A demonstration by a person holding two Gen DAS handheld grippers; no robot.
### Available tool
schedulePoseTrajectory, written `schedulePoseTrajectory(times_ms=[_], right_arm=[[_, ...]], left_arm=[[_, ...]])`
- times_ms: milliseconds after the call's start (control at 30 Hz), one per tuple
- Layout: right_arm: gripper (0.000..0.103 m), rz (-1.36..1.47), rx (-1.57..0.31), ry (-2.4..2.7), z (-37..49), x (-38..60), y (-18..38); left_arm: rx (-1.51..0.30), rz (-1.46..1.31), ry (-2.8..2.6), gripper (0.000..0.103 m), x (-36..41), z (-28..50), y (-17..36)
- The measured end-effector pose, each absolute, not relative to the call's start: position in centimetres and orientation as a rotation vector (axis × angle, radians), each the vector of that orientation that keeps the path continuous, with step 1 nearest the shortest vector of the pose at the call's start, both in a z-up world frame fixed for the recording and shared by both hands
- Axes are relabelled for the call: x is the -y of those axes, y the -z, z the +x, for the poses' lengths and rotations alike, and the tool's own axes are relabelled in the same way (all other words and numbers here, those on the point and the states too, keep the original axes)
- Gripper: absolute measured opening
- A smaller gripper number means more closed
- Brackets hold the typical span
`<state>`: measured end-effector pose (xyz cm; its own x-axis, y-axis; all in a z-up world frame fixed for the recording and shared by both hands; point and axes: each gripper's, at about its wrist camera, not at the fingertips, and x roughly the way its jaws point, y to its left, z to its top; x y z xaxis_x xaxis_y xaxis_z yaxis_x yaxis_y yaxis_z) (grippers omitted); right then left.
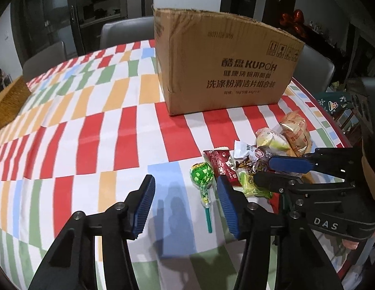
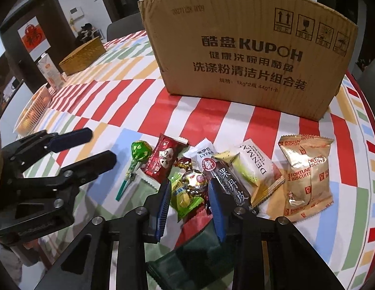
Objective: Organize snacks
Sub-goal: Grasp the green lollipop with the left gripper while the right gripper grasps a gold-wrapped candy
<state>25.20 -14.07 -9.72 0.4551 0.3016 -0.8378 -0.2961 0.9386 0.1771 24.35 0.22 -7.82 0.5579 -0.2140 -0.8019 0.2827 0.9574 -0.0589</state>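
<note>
Green packet half behind fingers

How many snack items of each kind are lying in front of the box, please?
Lollipop: 1
Foil-wrapped candy: 1
Flat or pillow packets, such as the red packet and Fortune Biscuits bag: 6 visible
Total: 8, though overlap may hide more.

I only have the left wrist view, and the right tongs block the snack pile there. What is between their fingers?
Observer: The right tongs are open over a gold-foil candy and a green packet, gripping nothing.
Operator: What's just past them?
Observer: A dark fruit-leather bar lies just outside one finger, on the gold pack's side.
Operator: What is that gold pack?
Observer: Its print reads Fortune Biscuits; it lies short of the cardboard box.
</note>
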Motion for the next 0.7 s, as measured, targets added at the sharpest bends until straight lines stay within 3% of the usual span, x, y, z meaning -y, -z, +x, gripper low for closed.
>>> schedulePoseTrajectory(times_ms=[533,700], right_arm=[[0.031,0.004,-1.056,-0.362,27.1,13.8,11.0],[0.026,0.005,-1.059,-0.371,27.4,13.4,11.3]], left_arm=[[-0.987,0.024,0.345,0.043,0.9,26.9,10.0],[-1.0,-0.022,0.372,0.031,0.8,27.3,10.1]])
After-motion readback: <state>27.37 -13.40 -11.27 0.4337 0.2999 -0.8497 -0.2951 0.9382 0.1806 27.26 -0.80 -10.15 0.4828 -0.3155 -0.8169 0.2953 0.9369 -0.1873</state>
